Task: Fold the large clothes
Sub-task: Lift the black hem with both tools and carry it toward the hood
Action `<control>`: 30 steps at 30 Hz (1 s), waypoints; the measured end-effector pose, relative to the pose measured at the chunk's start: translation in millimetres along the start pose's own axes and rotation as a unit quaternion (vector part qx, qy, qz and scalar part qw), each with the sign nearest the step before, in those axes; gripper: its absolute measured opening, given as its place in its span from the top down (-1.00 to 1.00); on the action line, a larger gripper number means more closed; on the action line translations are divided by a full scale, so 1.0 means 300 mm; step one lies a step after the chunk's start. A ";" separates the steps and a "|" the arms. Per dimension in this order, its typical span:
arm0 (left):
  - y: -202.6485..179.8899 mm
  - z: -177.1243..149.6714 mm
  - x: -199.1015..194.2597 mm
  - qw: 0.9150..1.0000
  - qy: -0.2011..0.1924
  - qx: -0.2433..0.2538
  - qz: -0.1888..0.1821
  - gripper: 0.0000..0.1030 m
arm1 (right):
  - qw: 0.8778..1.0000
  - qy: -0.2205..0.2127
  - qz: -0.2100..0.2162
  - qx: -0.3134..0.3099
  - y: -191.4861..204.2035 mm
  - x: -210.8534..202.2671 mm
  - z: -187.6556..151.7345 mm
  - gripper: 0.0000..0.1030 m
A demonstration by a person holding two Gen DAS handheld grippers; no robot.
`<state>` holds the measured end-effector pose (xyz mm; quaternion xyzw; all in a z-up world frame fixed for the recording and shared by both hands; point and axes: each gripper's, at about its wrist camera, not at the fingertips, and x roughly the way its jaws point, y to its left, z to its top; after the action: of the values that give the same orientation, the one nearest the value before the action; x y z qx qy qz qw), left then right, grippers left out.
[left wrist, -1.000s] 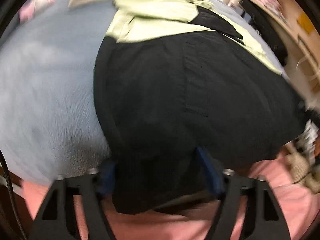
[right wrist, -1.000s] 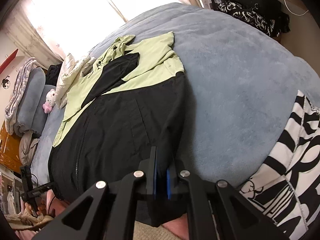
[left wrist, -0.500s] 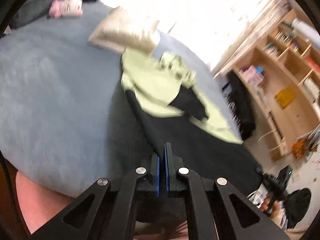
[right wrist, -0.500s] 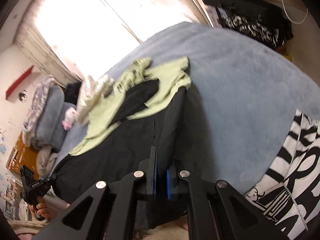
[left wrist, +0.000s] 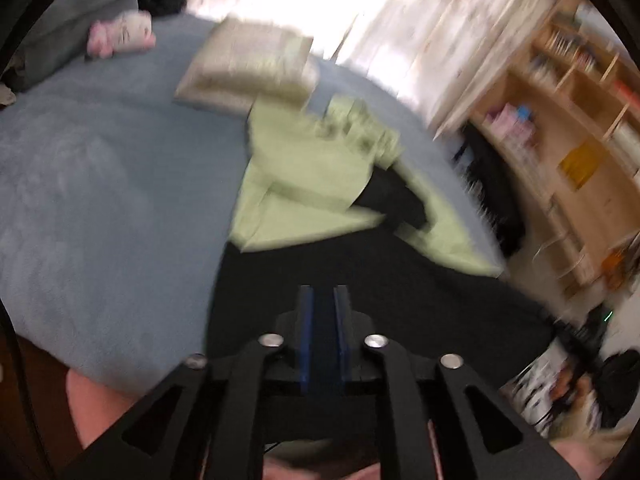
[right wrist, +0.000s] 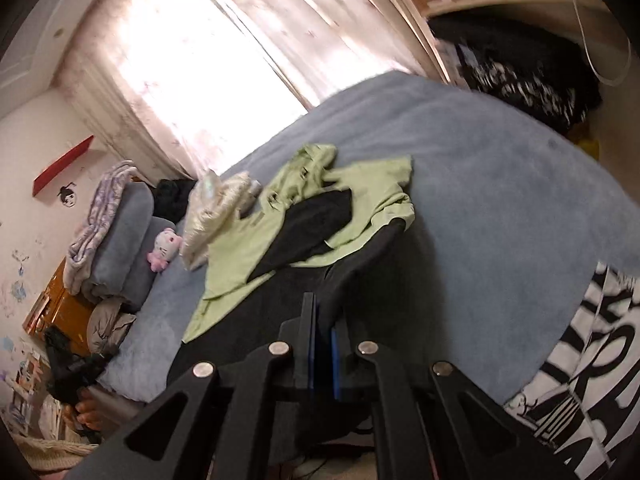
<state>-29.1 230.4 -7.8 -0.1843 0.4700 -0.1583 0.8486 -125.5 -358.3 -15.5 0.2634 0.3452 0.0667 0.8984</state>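
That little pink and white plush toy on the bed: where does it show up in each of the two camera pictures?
Left wrist view: the plush toy lies at the upper left, on the far edge of the blue-grey bed cover.
Right wrist view: the plush toy sits at the middle left, against the rolled grey bedding.
Shared landmark: the green and black jacket spread in the middle of the bed.

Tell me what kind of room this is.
Most likely a bedroom: a bed under a blue blanket, stacked bedding with a plush toy at its head, and a curtained window behind.
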 end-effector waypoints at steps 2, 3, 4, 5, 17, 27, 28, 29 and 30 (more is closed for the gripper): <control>0.073 -0.042 0.083 0.999 0.051 0.001 0.016 0.53 | 1.000 0.006 -0.001 0.010 -0.033 0.009 -0.010 0.90; 0.108 -0.066 0.107 0.997 0.070 0.000 0.017 0.50 | 1.000 0.007 -0.004 0.015 -0.048 0.010 -0.013 0.90; 0.148 -0.097 0.137 0.995 0.096 -0.005 0.013 0.45 | 1.000 0.008 -0.006 0.018 -0.059 0.010 -0.014 0.90; 0.176 -0.115 0.155 0.994 0.112 -0.010 0.015 0.43 | 1.000 0.011 -0.008 0.023 -0.073 0.010 -0.013 0.90; 0.326 -0.227 0.254 0.983 0.159 -0.034 -0.088 -0.18 | 0.998 0.041 -0.024 0.039 -0.114 0.070 -0.032 0.89; 0.256 -0.227 0.311 0.973 0.174 0.003 -0.151 -0.14 | 0.994 0.070 -0.042 0.069 -0.169 0.144 -0.051 0.89; 0.261 -0.220 0.323 0.972 0.176 -0.010 -0.155 -0.14 | 0.994 0.076 -0.044 0.068 -0.169 0.161 -0.052 0.89; 0.263 -0.214 0.328 0.972 0.175 -0.018 -0.155 -0.13 | 0.994 0.080 -0.044 0.066 -0.172 0.172 -0.051 0.89; 0.265 -0.212 0.326 0.973 0.173 -0.019 -0.149 -0.10 | 0.993 0.087 -0.047 0.064 -0.171 0.193 -0.053 0.89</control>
<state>-26.2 247.0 -147.9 -0.2382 0.5798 -0.3031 0.7178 -95.5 -377.6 -86.0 0.2975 0.4373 0.0247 0.8484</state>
